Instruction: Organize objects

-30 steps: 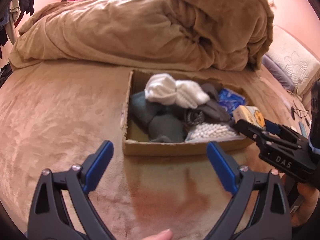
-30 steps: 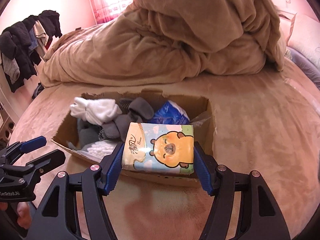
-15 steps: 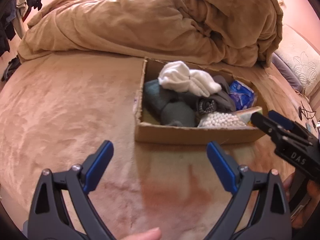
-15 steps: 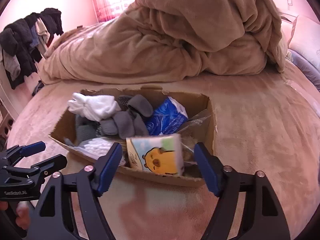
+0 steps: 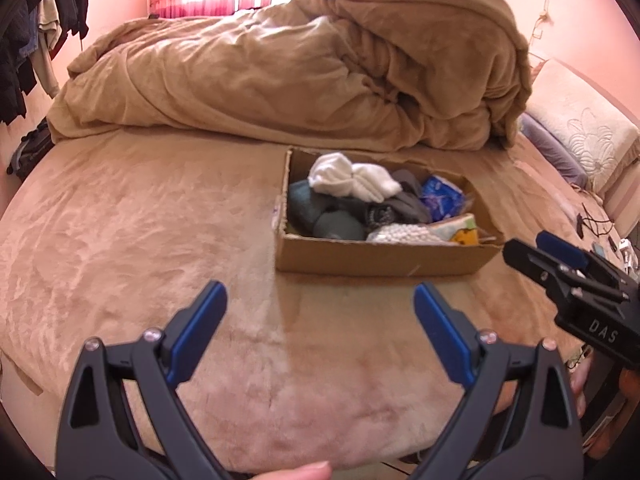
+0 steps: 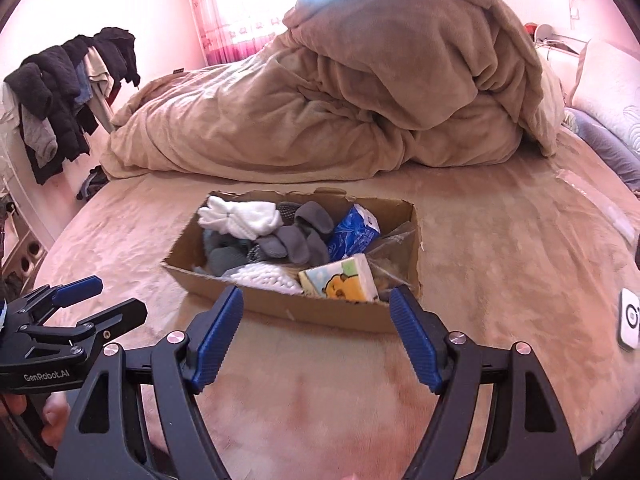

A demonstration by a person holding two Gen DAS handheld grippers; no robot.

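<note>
A shallow cardboard box (image 5: 376, 258) (image 6: 320, 314) sits on the bed. It holds white socks (image 6: 240, 218), grey socks (image 6: 296, 236), a blue packet (image 6: 354, 232), a white beaded item (image 6: 264, 276) and a tissue pack with a yellow bear (image 6: 340, 282) at its near right corner. My right gripper (image 6: 316, 316) is open and empty, just in front of the box; it also shows at the right of the left wrist view (image 5: 560, 268). My left gripper (image 5: 320, 304) is open and empty, further back from the box.
A heaped tan duvet (image 6: 360, 100) lies behind the box. Pillows (image 5: 580, 144) are at the right. Clothes (image 6: 60, 96) hang at the left. A white device (image 6: 630, 318) lies on the bed at the right, cables (image 5: 596, 224) beyond it.
My right gripper opened and let the tissue pack drop into the box, then drew back. My left gripper also pulled back from the box.
</note>
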